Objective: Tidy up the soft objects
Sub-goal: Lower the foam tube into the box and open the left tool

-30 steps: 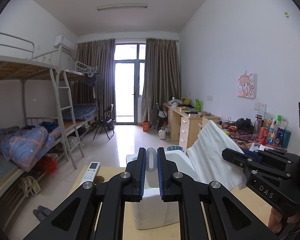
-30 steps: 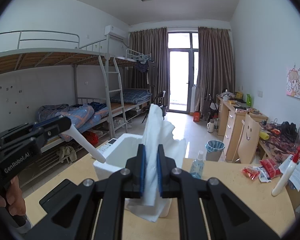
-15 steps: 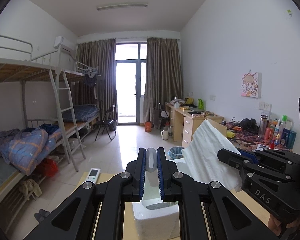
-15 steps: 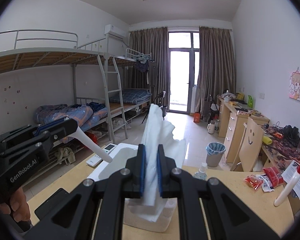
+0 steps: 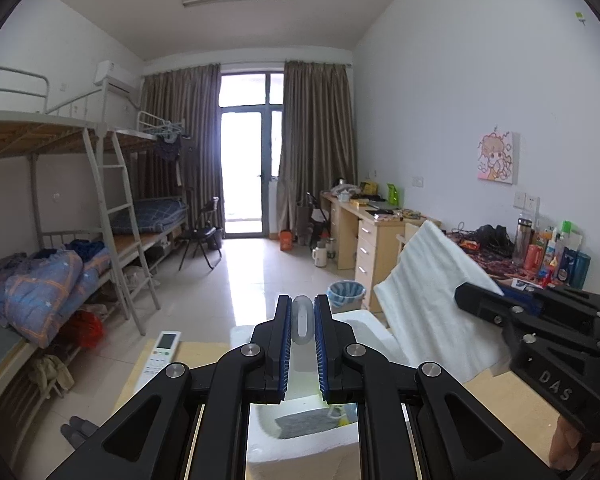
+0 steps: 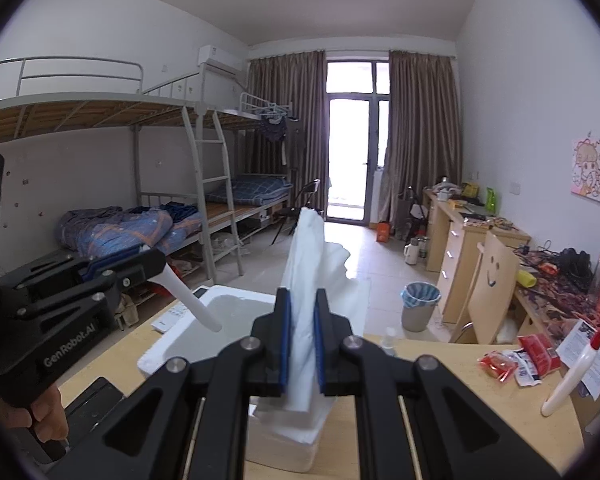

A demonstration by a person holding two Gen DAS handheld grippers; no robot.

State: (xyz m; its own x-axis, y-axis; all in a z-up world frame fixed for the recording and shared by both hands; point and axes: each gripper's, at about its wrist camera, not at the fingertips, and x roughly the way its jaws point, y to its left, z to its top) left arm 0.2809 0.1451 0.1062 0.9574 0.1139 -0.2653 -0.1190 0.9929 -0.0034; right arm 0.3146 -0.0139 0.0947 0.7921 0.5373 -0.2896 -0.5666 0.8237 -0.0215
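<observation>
A white foam box [image 5: 300, 440] stands on the wooden table, also in the right wrist view [image 6: 220, 312]. My left gripper [image 5: 301, 336] is shut on a white foam tube [image 5: 301, 320] and holds it above the box; the tube [image 6: 188, 300] points down toward the box opening. My right gripper [image 6: 301, 344] is shut on a folded white foam sheet [image 6: 308, 264], held upright over the box's right side; the sheet also shows in the left wrist view [image 5: 428, 296]. A grey item [image 5: 304, 424] lies inside the box.
A remote control [image 5: 158, 360] lies at the table's far left edge. A small spray bottle [image 6: 388, 338], red snack packets [image 6: 516, 360] and a white glue bottle [image 6: 572, 376] lie on the table to the right. A bin [image 6: 418, 304] stands on the floor beyond.
Both grippers have moved forward over the foam box, which now sits lower and closer in both views. Both stay shut on their foam pieces.
</observation>
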